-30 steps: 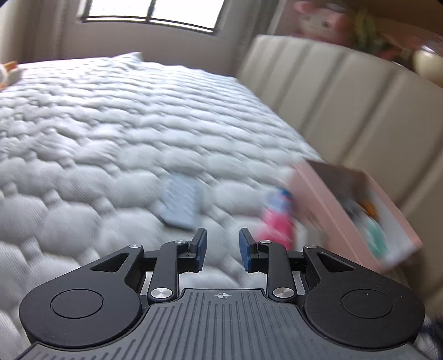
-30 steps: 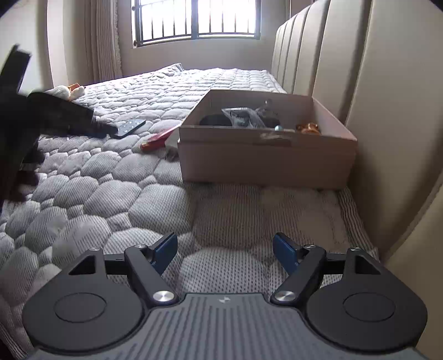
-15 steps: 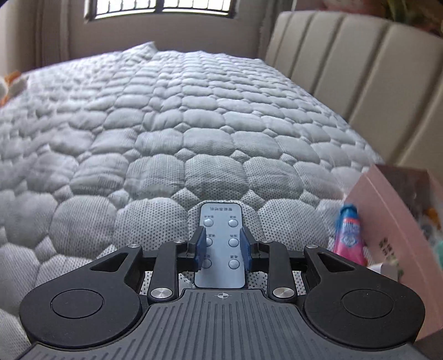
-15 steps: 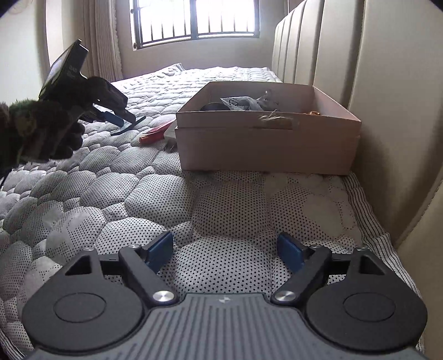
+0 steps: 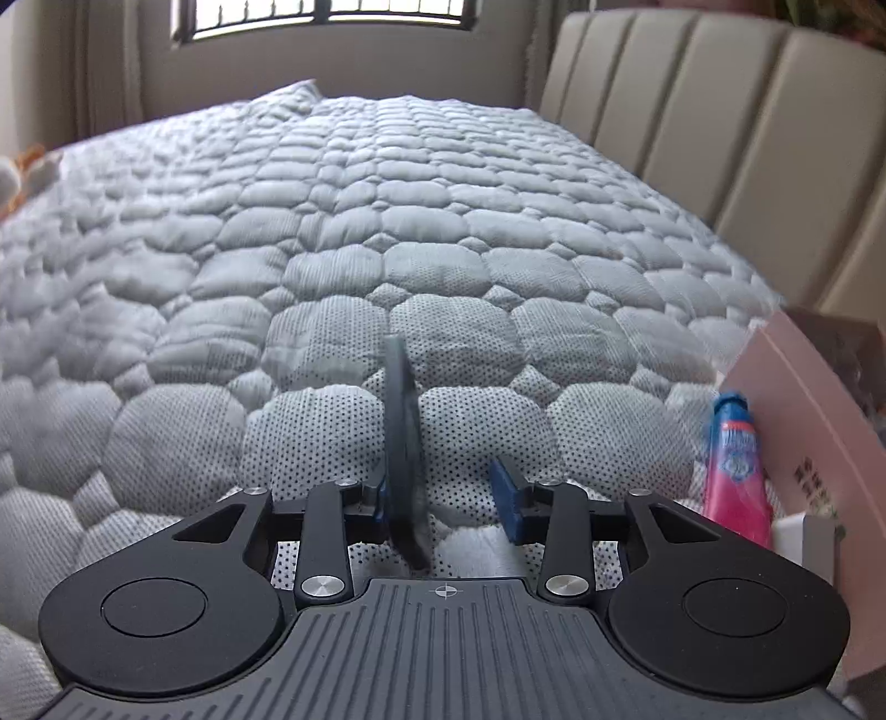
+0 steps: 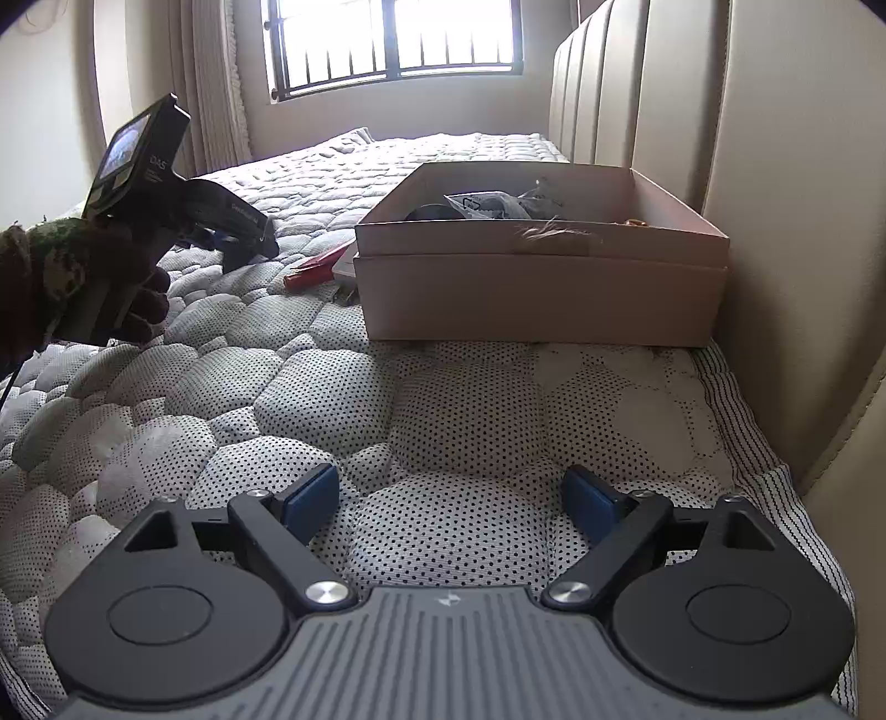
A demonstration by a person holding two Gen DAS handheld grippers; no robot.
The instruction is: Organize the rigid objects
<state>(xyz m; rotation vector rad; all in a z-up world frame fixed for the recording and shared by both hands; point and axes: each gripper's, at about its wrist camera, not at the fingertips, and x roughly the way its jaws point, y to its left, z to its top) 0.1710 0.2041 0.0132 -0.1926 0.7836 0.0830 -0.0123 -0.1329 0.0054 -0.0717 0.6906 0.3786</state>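
Observation:
In the left wrist view my left gripper (image 5: 446,493) is open over the quilted mattress. A grey remote control (image 5: 403,443) stands on edge between the jaws, blurred, against the left finger and apart from the right one. A pink and blue tube (image 5: 733,471) lies to the right beside the pink cardboard box (image 5: 803,421). In the right wrist view my right gripper (image 6: 451,498) is open and empty above the mattress. The box (image 6: 542,288) with several items stands ahead; my left gripper (image 6: 243,232) shows at the left.
A beige padded headboard (image 6: 775,166) runs along the right side, close to the box. A red item (image 6: 318,266) and a white item lie left of the box. A barred window (image 6: 393,44) is on the far wall. A soft toy (image 5: 27,171) lies far left.
My left gripper was shut on the flat remote half a second ago; now the jaws have opened and the remote has tipped onto its edge. The right gripper has dropped slightly lower.

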